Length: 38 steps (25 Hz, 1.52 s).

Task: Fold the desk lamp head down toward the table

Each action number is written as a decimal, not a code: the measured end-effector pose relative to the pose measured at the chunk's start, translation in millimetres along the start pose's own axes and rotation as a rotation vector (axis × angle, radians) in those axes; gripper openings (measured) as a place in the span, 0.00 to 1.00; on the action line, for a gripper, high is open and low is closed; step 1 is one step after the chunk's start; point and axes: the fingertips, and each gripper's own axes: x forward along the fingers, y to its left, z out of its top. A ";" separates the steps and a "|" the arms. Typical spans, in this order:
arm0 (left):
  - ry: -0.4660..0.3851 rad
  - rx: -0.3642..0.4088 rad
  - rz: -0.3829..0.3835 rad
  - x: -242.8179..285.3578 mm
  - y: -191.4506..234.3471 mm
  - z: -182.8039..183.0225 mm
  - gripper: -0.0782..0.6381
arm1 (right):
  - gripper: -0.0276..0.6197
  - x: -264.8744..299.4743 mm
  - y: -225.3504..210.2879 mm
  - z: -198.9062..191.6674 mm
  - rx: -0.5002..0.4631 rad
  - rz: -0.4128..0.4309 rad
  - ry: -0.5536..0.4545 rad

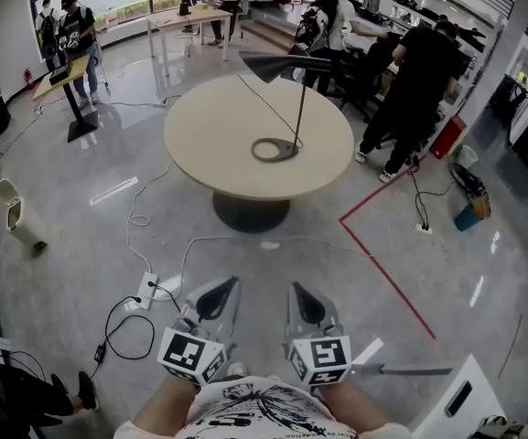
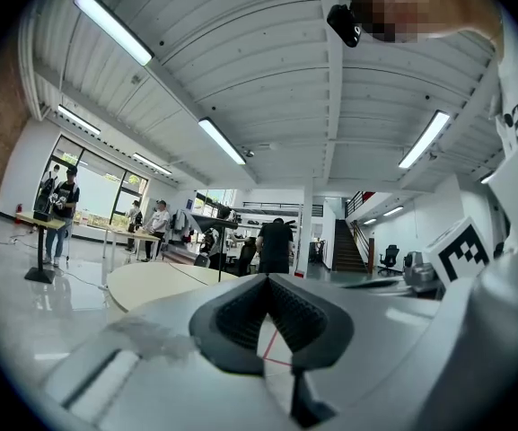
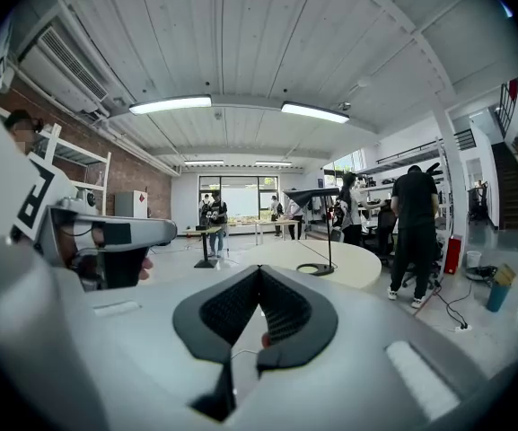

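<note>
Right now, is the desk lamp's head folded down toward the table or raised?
Raised. The lamp head sits atop its upright stem, high above the ring base on the round table.

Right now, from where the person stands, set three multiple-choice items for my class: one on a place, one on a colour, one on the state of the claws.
1. Where does the black desk lamp with a ring base stand?
A. on the round beige table
B. on a chair
C. on a shelf

2. What colour is the tape line on the grey floor?
A. blue
B. red
C. yellow

3. How do the left claw and right claw stand?
A. both shut and empty
B. left shut on the lamp
C. both wide open

Answers:
1 A, the ring base rests on the tabletop.
2 B, the line to the right of the table is red.
3 A, each gripper view shows tips together with nothing between them.
</note>
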 end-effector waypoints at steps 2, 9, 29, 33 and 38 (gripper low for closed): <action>0.004 -0.009 0.008 -2.7 12.2 2.4 0.12 | 0.06 5.9 4.4 1.7 -0.001 -0.007 0.000; 0.021 -0.028 0.007 4.1 31.9 16.3 0.12 | 0.06 17.9 7.8 14.6 0.024 -0.025 0.020; -0.005 -0.037 0.152 133.7 116.4 14.4 0.12 | 0.06 171.6 -83.7 22.9 0.010 0.069 0.040; -0.026 -0.040 0.183 178.5 127.5 23.1 0.12 | 0.06 206.2 -119.8 39.2 -0.005 0.092 0.029; -0.022 -0.046 0.203 220.2 139.5 19.8 0.12 | 0.06 238.2 -152.4 53.1 -0.038 0.104 0.008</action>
